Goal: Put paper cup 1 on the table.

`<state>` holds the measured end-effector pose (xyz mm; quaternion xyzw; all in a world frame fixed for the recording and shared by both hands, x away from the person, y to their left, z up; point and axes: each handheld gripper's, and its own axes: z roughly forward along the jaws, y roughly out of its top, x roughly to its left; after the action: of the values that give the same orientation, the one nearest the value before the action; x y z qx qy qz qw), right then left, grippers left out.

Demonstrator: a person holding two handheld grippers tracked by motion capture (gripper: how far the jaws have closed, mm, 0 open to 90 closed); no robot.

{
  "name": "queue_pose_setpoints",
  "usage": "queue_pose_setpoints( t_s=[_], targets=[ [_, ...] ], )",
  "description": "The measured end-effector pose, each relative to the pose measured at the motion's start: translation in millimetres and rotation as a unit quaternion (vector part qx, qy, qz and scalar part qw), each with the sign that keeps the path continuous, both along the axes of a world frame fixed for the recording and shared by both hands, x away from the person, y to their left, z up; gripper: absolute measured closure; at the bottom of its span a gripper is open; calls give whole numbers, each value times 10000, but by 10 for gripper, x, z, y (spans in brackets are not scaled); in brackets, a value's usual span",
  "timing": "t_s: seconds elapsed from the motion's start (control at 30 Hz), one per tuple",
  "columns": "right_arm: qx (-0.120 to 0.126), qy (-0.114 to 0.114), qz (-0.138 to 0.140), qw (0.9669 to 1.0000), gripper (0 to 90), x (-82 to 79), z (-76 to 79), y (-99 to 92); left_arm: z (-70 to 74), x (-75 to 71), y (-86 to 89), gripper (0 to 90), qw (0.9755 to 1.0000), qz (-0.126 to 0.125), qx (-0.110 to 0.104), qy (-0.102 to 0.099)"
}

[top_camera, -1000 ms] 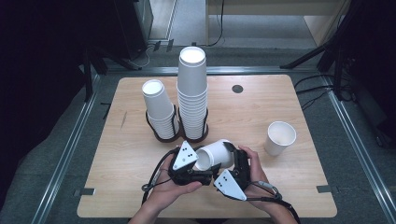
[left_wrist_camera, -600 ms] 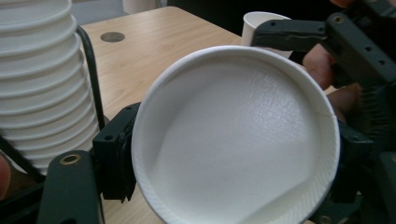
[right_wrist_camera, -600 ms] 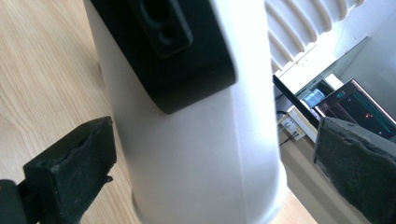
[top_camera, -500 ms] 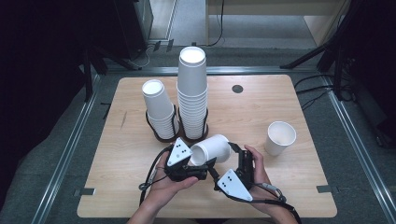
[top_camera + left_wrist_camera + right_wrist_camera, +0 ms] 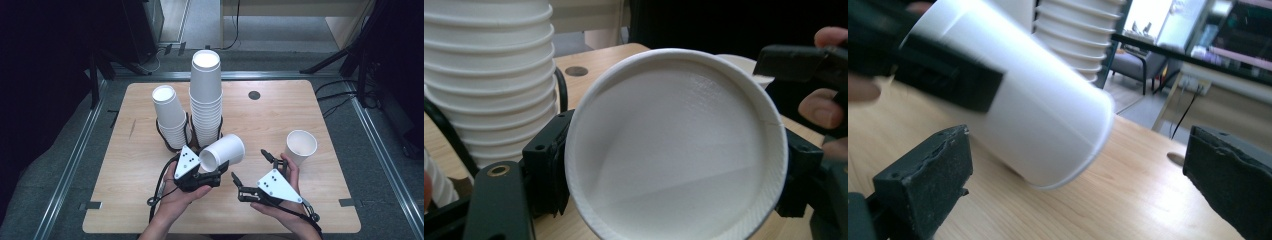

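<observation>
The left gripper (image 5: 212, 172) holds a white paper cup (image 5: 223, 152) on its side above the near middle of the tabletop (image 5: 320, 200), its fingers (image 5: 546, 162) pressed against opposite sides of the cup wall close to the rim. In the left gripper view the cup's open mouth faces the camera, with one black finger at the left edge of the rim and the other at the right edge. In the high view the cup's closed base points away from the person and to the right, and the cup lies just in front of two stacks of paper cups: a tall stack (image 5: 205, 97) and a shorter stack (image 5: 170, 116) to its left, each standing in a black wire holder. The right gripper (image 5: 257, 172) sits just right of the held cup, apart from it, and its fingers (image 5: 930, 177) have just been opening and now stand wide with nothing between them; in the right gripper view the cup's base lies beyond the gap and toward the left finger, not touching either one. A single upright paper cup (image 5: 301, 146) stands near the right hand (image 5: 292, 172).
</observation>
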<state>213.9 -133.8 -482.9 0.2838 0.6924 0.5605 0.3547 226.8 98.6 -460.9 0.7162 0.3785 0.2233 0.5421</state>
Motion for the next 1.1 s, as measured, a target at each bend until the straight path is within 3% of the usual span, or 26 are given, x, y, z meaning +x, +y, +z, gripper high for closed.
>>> queue_pose_setpoints(
  t_s=[0.1,0.2,0.33,0.47,0.6,0.73,0.87,0.9,1.0,1.03,1.1],
  targets=[
    [155,82,-188,9997,0,5,12,-29,-51,-36,17,219,9999,108,-11,-90],
    [159,117,-210,9996,0,-28,-14,-42,-136,-19,38,219,9996,184,-203,-42],
    [605,481,-326,9965,1,-28,-38,-41,-189,2,56,219,9992,182,-334,-99],
    [1168,930,-514,9875,31,-20,-30,-41,-227,-3,16,219,9990,-7,-389,-219],
    [1497,1205,-573,9797,37,-24,-20,-43,-254,-14,-16,219,9986,-34,-468,-223],
    [1741,1421,-644,9723,37,-34,-19,-28,-274,-20,-38,218,9988,79,-416,-247],
    [2028,1876,-719,9584,36,-39,1,-35,-297,-18,-45,219,9988,124,-411,-245],
    [2140,2024,-746,9527,35,-35,10,-43,-303,-19,-47,219,9986,128,-445,-254],
    [2517,2596,-656,9300,27,-19,41,-71,-310,-20,-46,219,9982,162,-501,-299],
    [2571,2744,-640,9244,25,-13,43,-80,-313,-20,-45,219,9979,175,-534,-324],
    [2803,3016,-575,9095,12,1,44,-86,-318,-24,-48,219,9974,213,-571,-376]
  ],
)
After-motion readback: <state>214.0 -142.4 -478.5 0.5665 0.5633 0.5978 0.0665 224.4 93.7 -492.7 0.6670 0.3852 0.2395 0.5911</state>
